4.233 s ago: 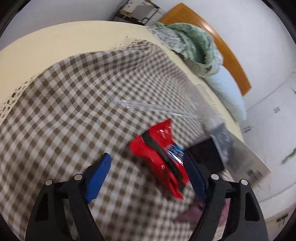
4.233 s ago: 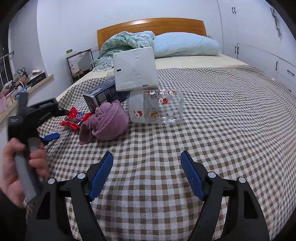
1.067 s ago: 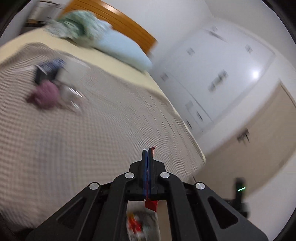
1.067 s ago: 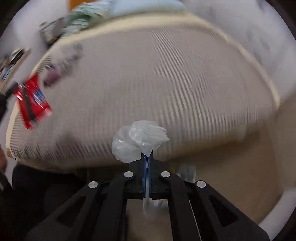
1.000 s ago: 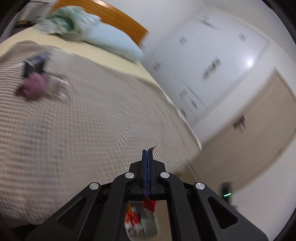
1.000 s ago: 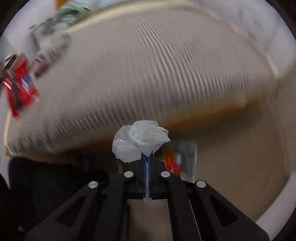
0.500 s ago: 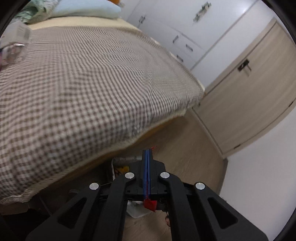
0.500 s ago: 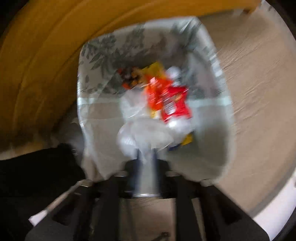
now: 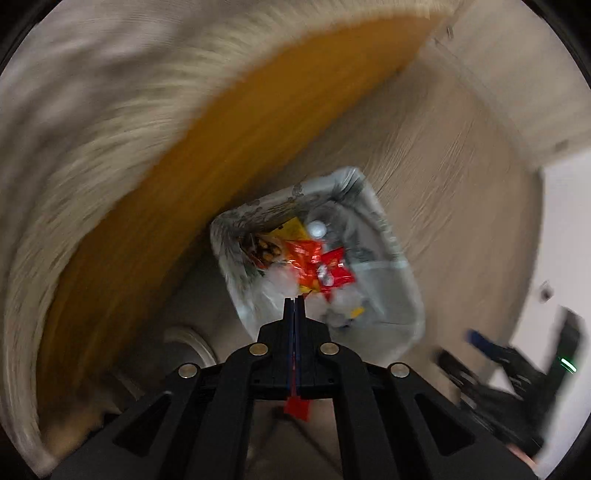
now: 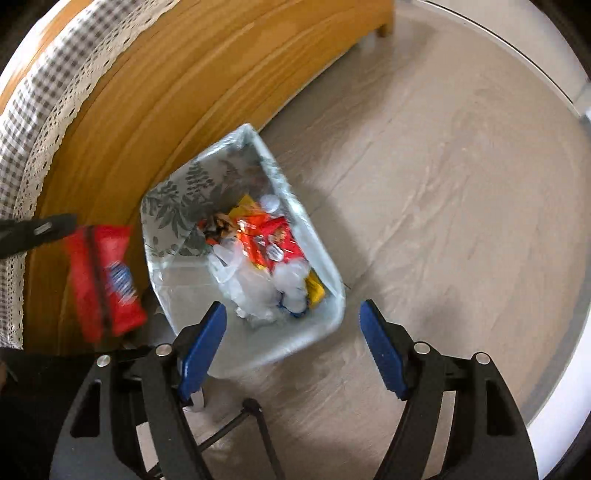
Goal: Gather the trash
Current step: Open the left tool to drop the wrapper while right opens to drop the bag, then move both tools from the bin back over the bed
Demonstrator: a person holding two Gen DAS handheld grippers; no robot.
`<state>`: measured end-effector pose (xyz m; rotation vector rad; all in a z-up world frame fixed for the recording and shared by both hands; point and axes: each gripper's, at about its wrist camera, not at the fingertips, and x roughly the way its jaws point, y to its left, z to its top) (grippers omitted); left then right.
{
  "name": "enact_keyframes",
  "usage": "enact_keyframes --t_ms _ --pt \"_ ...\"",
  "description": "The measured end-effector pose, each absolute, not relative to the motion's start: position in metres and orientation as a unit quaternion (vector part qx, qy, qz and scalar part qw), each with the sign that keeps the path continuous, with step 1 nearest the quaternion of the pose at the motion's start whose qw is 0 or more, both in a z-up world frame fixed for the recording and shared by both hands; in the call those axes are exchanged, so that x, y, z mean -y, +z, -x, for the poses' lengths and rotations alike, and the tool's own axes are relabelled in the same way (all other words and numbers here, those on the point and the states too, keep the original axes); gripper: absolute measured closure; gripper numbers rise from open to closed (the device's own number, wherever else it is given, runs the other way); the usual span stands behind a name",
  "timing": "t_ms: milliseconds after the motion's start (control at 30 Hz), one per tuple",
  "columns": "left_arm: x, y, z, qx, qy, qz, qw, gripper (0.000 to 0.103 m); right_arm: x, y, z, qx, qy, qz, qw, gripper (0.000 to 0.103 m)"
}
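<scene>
A pale bin [image 10: 334, 273] with a leaf-print wall stands on the floor beside the bed, holding several wrappers and a crumpled clear plastic bag [image 10: 255, 291]. My right gripper [image 10: 291, 347] is open and empty just above the bin's near rim. My left gripper [image 9: 294, 301] is shut on a red wrapper [image 10: 101, 280], which hangs from it left of the bin in the right wrist view; a red corner [image 9: 296, 408] shows behind the jaws. The bin [image 9: 406, 273] lies right ahead of the left gripper. The right gripper [image 9: 491, 354] shows blurred at the lower right.
The orange wooden bed frame [image 10: 166, 110] runs along the left behind the bin, with the checked bedspread [image 10: 33, 99] and its lace edge above. Beige wood floor [image 10: 461, 184] spreads to the right. A bed leg [image 10: 384, 26] stands at the top.
My right gripper has opened and the clear plastic bag now lies in the bin. My left gripper has swung down from the bed to above the bin, still holding the red wrapper.
</scene>
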<state>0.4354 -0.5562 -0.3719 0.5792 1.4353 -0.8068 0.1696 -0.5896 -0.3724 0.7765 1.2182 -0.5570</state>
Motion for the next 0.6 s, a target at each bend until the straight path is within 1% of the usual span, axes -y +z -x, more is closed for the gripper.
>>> enact_keyframes --t_ms 33,67,100,133,267,333,400,600 --pt "0.568 -0.383 -0.437 -0.621 -0.354 -0.258 0.65 0.103 0.59 -0.372 -0.163 -0.549 -0.26 -0.351 0.713 0.032" --pt "0.571 -0.393 -0.443 -0.614 -0.349 -0.262 0.657 0.095 0.59 -0.371 -0.157 -0.547 -0.266 -0.35 0.712 0.032" --pt "0.577 -0.402 -0.448 -0.613 -0.34 -0.268 0.66 0.059 0.589 -0.371 -0.152 -0.548 -0.27 -0.352 0.709 0.032" --pt "0.578 -0.412 -0.453 -0.614 -0.323 -0.274 0.666 0.036 0.589 -0.372 -0.148 -0.549 -0.272 -0.355 0.706 0.032" --pt "0.572 -0.423 -0.464 -0.623 -0.298 -0.284 0.666 0.036 0.582 -0.377 -0.147 -0.564 -0.263 -0.343 0.704 0.032" --pt "0.565 -0.417 -0.464 -0.624 -0.295 -0.285 0.665 0.035 0.579 -0.378 -0.149 -0.571 -0.262 -0.335 0.702 0.032" --pt "0.561 -0.409 -0.461 -0.621 -0.291 -0.289 0.668 0.031 0.575 -0.379 -0.152 -0.572 -0.259 -0.34 0.7 0.032" --pt "0.546 -0.385 -0.448 -0.618 -0.296 -0.279 0.672 0.03 0.562 -0.368 -0.164 -0.574 -0.25 -0.319 0.712 0.032"
